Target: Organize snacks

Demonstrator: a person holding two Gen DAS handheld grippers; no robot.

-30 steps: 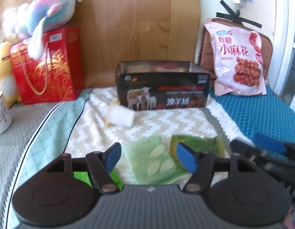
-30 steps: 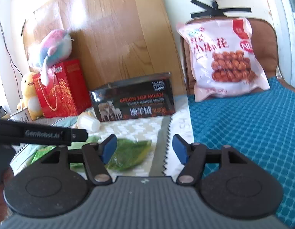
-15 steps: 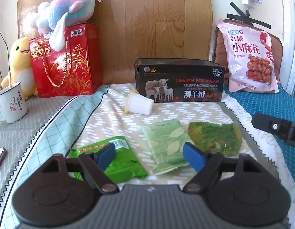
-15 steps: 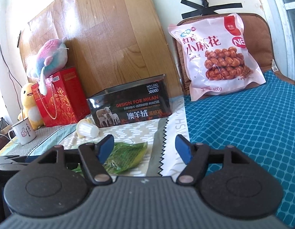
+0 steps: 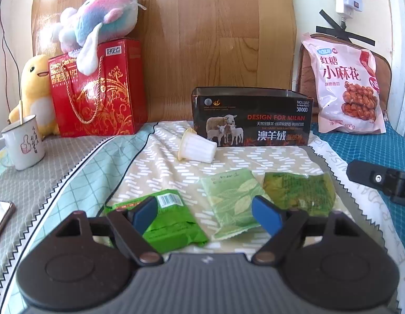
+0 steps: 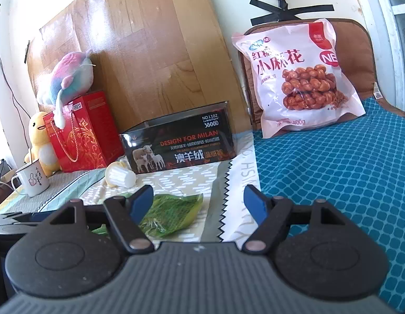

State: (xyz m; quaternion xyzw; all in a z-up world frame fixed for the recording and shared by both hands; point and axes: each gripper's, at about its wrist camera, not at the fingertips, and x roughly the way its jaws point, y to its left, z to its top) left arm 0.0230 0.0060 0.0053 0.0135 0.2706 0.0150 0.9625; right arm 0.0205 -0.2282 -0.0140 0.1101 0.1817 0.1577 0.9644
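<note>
Black sheep-print box, three green packets on beige dashed cloth — teal lattice mat, red-gold bag

left gripper: black linkage arms, blue pads, round silver pivot screws, ribbed grey housing
right gripper: same build; black arms, blue pads, silver screws

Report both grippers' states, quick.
Left gripper: open, jaws just widened, holding nothing.
Right gripper: open, jaws just widened, holding nothing.
</note>
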